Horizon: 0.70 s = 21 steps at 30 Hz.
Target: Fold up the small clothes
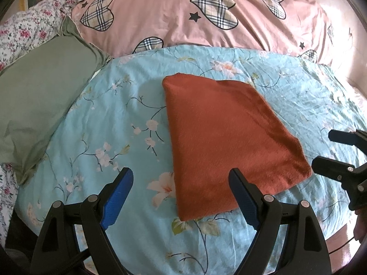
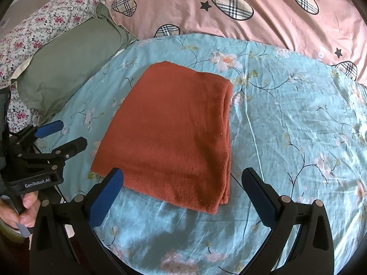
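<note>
A rust-red cloth (image 1: 224,137) lies folded into a flat rectangle on the light blue floral sheet (image 1: 114,119); it also shows in the right wrist view (image 2: 174,133), with its layered edges on the right side. My left gripper (image 1: 181,174) is open and empty, above the cloth's near left corner. My right gripper (image 2: 183,176) is open and empty, above the cloth's near edge. The right gripper also shows in the left wrist view (image 1: 321,151), just off the cloth's right corner. The left gripper shows at the left in the right wrist view (image 2: 71,135).
A green pillow (image 1: 39,105) lies at the left, also in the right wrist view (image 2: 68,64). A pink quilt with plaid hearts (image 1: 183,18) lies behind the sheet. A floral cover (image 1: 27,29) is at the far left. The sheet's near edge runs along the bottom.
</note>
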Tool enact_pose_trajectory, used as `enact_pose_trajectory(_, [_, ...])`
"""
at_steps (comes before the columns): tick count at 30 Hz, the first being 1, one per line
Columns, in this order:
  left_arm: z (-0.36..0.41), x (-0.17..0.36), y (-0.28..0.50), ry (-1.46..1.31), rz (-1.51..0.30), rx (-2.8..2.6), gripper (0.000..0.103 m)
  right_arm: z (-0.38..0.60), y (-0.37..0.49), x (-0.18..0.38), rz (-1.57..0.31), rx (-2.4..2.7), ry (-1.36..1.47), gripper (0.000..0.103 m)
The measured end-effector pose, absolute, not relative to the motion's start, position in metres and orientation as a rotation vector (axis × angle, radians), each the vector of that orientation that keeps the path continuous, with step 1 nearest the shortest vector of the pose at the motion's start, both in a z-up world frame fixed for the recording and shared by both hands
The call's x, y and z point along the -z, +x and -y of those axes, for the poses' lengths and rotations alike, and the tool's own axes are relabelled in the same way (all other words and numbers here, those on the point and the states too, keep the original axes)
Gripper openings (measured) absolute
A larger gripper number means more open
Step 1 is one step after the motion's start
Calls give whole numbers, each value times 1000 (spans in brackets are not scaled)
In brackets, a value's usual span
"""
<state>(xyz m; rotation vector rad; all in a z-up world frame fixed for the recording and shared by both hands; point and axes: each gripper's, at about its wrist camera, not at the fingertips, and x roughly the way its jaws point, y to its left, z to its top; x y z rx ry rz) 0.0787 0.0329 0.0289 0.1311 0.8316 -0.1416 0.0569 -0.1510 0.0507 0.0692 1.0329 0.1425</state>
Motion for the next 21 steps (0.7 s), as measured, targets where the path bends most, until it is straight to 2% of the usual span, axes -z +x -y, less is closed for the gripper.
enact_pose_trajectory(21, [-42,-22,114,100,-865,94,86,163,91,-32,-1061,-135,96,103])
